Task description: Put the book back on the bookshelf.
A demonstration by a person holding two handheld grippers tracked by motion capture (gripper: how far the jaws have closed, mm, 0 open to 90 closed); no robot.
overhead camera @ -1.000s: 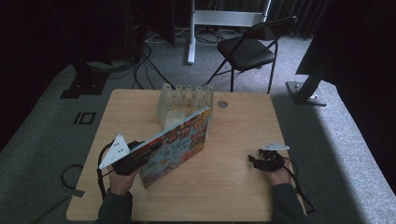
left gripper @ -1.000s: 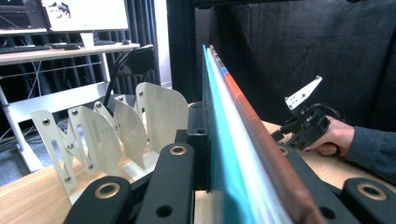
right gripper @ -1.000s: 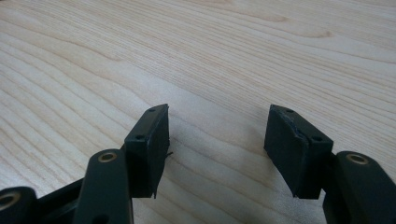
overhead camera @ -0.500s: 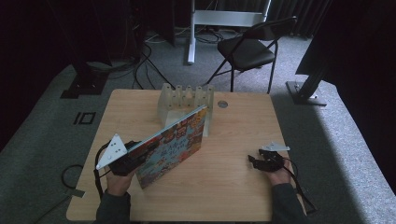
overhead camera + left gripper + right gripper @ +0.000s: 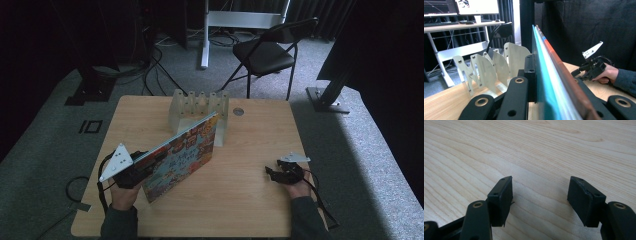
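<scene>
The table [image 5: 250,210] is bearing a white rack [image 5: 197,107] at its far edge. A book [image 5: 185,152] is tilting just before the rack, pinched by the left gripper [image 5: 145,165]. The right gripper [image 5: 272,173] is lying well apart, its 2 jaws spread and empty.

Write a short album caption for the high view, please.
Left tongs hold a colourful picture book tilted before a white slotted rack, while the open right tongs rest on the wooden table.
</scene>
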